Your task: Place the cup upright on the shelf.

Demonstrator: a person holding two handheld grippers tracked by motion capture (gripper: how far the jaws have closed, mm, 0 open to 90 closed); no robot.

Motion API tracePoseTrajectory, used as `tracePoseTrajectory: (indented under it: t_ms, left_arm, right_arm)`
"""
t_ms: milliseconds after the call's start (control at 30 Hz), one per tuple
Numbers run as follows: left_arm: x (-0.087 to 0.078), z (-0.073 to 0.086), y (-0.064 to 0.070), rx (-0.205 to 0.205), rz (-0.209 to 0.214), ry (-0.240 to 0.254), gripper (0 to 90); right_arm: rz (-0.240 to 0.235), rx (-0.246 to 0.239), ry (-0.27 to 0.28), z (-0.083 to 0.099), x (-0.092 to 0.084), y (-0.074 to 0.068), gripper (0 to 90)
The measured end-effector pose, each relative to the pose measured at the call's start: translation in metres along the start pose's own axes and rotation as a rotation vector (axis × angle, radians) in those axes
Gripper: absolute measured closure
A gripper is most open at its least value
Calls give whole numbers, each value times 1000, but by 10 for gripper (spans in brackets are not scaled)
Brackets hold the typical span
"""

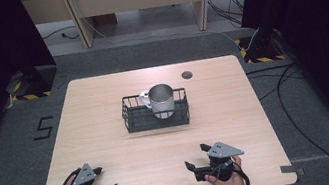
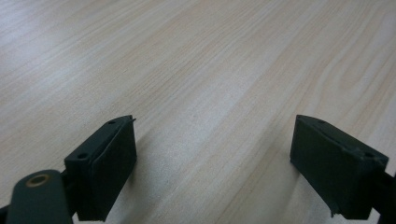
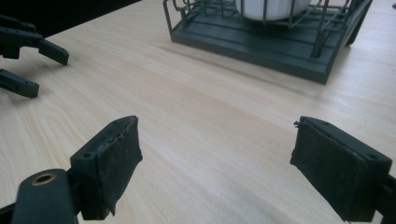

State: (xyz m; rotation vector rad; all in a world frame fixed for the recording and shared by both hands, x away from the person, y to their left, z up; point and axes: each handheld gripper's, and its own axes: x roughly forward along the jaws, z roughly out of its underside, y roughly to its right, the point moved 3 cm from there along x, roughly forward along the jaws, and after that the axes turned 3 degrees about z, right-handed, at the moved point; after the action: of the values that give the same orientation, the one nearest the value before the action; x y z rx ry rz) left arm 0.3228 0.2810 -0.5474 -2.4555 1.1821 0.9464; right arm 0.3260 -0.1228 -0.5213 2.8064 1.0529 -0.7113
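A white mug (image 1: 159, 101) with its handle to the left stands in a black wire basket (image 1: 132, 119) at the table's middle. In the right gripper view the basket (image 3: 261, 42) sits ahead with the mug's white base (image 3: 271, 8) behind its wires. My left gripper (image 1: 106, 179) rests near the front left edge, jaws wide apart over bare wood (image 2: 215, 144). Near the front right, my right gripper (image 1: 196, 157) is open too, nothing between its jaws (image 3: 217, 149). The left gripper's fingers (image 3: 28, 51) appear at the far left of the right gripper view.
The light wood table (image 1: 111, 147) has a small dark round cap (image 1: 187, 74) at its far right. Cables (image 1: 306, 134) run over the grey floor to the right. Dark curtains flank both sides, and a "5" (image 1: 43, 127) is marked on the floor at left.
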Motion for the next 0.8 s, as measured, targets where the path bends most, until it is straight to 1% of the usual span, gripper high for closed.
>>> tracePoseTrajectory:
  t_ms: [100, 133, 333, 433, 533, 600, 800]
  left_arm:
    - [0, 0, 0, 0, 0, 0, 139]
    - [0, 0, 0, 0, 0, 0, 139]
    - [0, 0, 0, 1, 0, 0, 138]
    - [0, 0, 0, 1, 1, 0, 139]
    - [0, 0, 0, 1, 1, 0, 139]
    - [0, 0, 0, 1, 1, 0, 139]
    - [0, 0, 0, 1, 1, 0, 139]
  right_arm:
    - [17, -3, -9, 5, -2, 1, 151]
    - [23, 3, -12, 7, -3, 2, 151]
    - [24, 17, -24, 15, -6, 1, 153]
    - [36, 28, -21, 17, -9, 2, 152]
    - [47, 34, -37, 19, -12, 1, 152]
    - [54, 22, -45, 21, -14, 0, 152]
    - [86, 5, -96, 34, -16, -1, 152]
